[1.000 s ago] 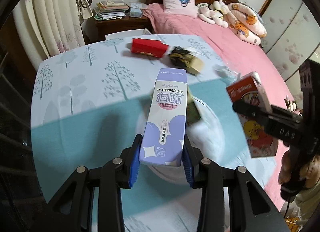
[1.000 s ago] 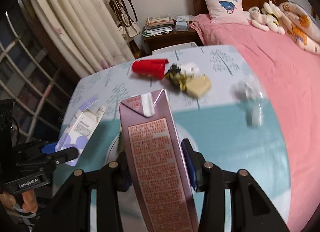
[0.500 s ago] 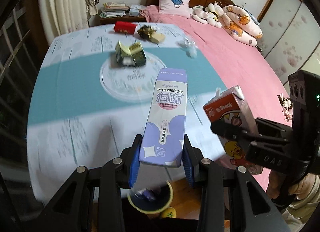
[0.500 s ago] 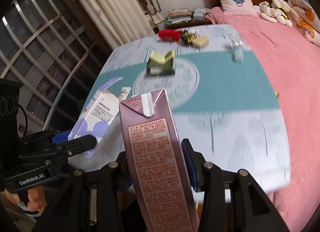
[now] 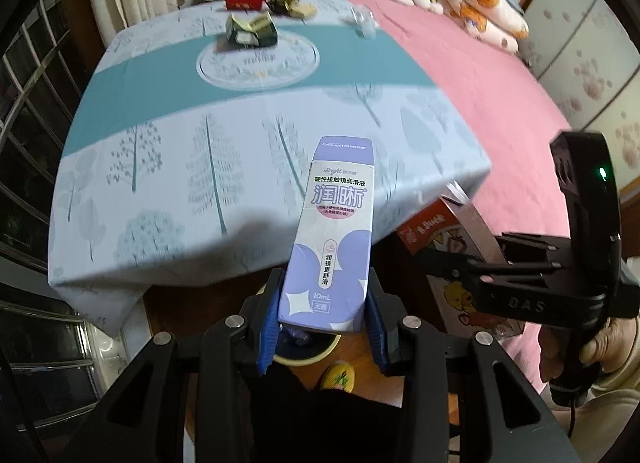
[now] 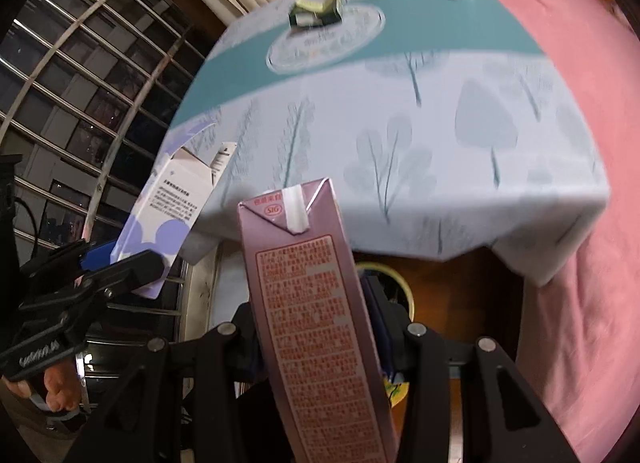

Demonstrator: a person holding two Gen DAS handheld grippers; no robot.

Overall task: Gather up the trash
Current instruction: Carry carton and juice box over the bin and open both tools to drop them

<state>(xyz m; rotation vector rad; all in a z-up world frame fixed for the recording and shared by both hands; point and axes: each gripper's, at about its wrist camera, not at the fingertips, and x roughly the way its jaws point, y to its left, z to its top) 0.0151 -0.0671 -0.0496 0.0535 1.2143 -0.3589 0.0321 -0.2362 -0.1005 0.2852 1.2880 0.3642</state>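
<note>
The table (image 5: 168,167), draped in a pale tree-print cloth with a teal band, serves as the landmark here. Just off its near edge, the left gripper (image 5: 324,327) has its blue pads clamped on the lower sides of a purple-and-white box (image 5: 334,231), which tilts up over the cloth's edge. Beside it, also off the table's near edge, the right gripper (image 6: 316,327) is closed on a pink drink carton (image 6: 316,303) (its red, cartoon-printed face shows in the left wrist view). Below the table's near edge, on the wooden floor, stands a yellow-rimmed bin (image 6: 404,295), mostly hidden behind both grippers. On the table's far half a crumpled green carton (image 5: 251,29) lies by the round pattern; beyond it, at the far edge, sit a red box (image 5: 244,0) and a dark wrapper with a tan piece (image 5: 292,6). A small clear bottle (image 5: 364,21) lies toward the pink bed (image 5: 500,95) beside the table.
</note>
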